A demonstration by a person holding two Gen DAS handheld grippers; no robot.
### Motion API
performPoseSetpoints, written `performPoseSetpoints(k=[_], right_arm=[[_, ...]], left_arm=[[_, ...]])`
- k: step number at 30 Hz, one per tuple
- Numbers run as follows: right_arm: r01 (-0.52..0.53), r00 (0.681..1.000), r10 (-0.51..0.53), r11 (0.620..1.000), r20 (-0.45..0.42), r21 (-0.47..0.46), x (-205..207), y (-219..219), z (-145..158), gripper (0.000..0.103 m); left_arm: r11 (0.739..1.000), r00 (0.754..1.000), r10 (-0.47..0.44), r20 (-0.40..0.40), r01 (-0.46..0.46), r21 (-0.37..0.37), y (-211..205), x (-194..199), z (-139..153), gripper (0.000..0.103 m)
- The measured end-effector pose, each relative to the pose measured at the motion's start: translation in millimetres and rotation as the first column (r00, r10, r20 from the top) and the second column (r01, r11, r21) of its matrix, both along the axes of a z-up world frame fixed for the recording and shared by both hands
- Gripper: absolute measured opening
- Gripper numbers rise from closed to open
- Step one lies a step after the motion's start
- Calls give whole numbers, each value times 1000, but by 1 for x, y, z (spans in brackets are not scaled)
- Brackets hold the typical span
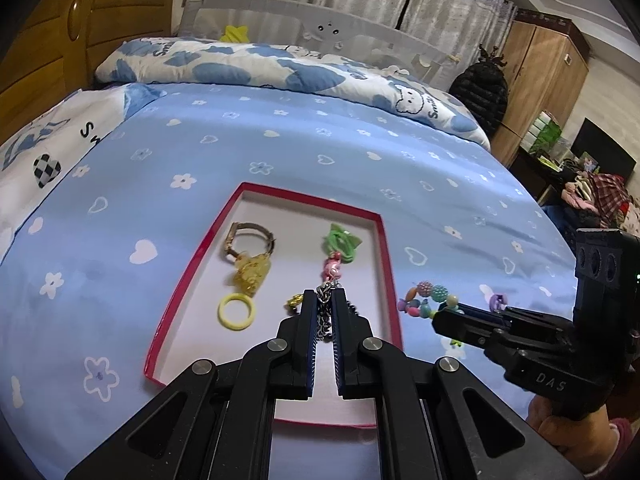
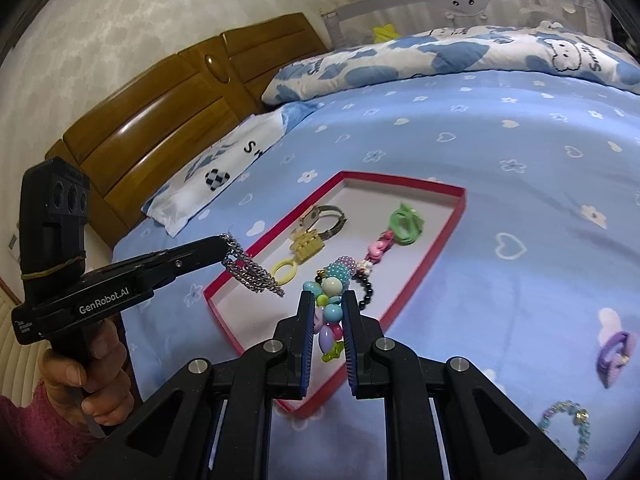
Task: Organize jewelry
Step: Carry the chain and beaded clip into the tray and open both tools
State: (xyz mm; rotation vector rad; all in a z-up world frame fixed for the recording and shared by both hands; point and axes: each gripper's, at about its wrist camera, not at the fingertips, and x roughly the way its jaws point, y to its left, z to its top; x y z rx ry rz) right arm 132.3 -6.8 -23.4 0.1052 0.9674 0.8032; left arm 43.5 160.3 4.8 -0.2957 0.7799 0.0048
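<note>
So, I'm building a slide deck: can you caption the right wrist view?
Right gripper clamps a colourful bead bracelet near the red tray while the left gripper dangles a silver chain.

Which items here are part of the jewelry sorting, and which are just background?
Job: red tray, silver chain in left gripper, bead bracelet in right gripper, watch, yellow ring, purple ring.
Background: quilt, headboard, wardrobe.

"GenRobot.AI" on left hand-held gripper (right: "DAS").

Soft, even indoor light; fisheye edges curve and darken; slight blur.
</note>
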Motion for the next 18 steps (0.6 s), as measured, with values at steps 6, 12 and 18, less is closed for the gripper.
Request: performPoseSetpoints(k=[6, 12, 18], right_arm=[[-27, 999, 27, 999, -21, -23, 6, 22, -15, 13], [-56, 998, 54, 996, -41, -69, 9, 43, -33, 13], [-74, 996, 66, 990, -67, -118, 12, 55, -52, 13]], left_arm=[[1000, 999, 26, -24, -26, -13, 16, 8, -11, 5], [998, 996, 62, -58, -63, -23, 29, 17, -27, 5], [994, 991, 101, -91, -104, -21, 41, 24, -41, 5]])
